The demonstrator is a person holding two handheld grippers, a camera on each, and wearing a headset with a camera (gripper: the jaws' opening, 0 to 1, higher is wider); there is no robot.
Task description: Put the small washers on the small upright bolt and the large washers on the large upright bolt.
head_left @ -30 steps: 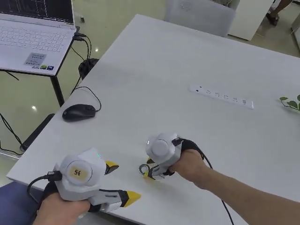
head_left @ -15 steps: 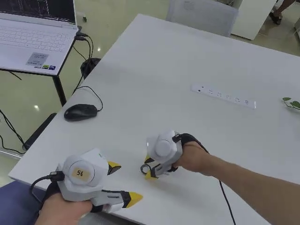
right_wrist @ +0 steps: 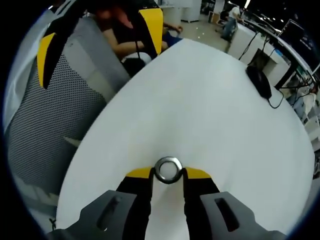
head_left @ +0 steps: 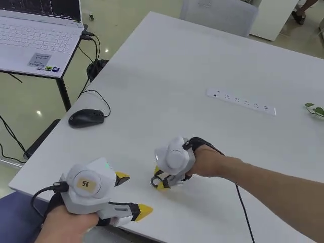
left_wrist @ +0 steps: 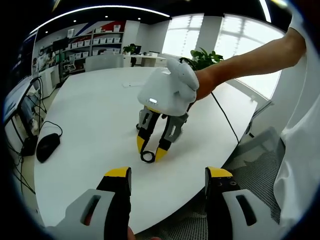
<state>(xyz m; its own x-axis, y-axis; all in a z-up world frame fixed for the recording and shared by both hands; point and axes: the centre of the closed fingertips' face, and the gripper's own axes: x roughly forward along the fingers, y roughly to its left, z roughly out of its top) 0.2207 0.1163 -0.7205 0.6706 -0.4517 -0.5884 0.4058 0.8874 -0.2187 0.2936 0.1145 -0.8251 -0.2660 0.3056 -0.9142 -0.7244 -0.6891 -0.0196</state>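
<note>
My right gripper (head_left: 160, 183) points down at the white table (head_left: 167, 81), close to its near edge, and is shut on a small metal washer (head_left: 155, 181). The right gripper view has the washer (right_wrist: 167, 170) pinched flat between the yellow tips of that gripper (right_wrist: 167, 173), just over the tabletop. My left gripper (head_left: 132, 194) hovers at the near left corner, open, with nothing between its jaws. From the left gripper (left_wrist: 167, 174) I look straight at the right gripper (left_wrist: 151, 150) and the washer (left_wrist: 146, 156) it holds.
A black mouse (head_left: 86, 117) lies near the table's left edge, its cable running off the side. A white power strip (head_left: 241, 102) sits at mid right, with plant leaves (head_left: 315, 110) beyond it. A laptop (head_left: 35, 40) rests on a stand to the left.
The right forearm has swung a little toward the right while its gripper stays over nearly the same spot, still holding the washer. The left gripper has hardly moved.
</note>
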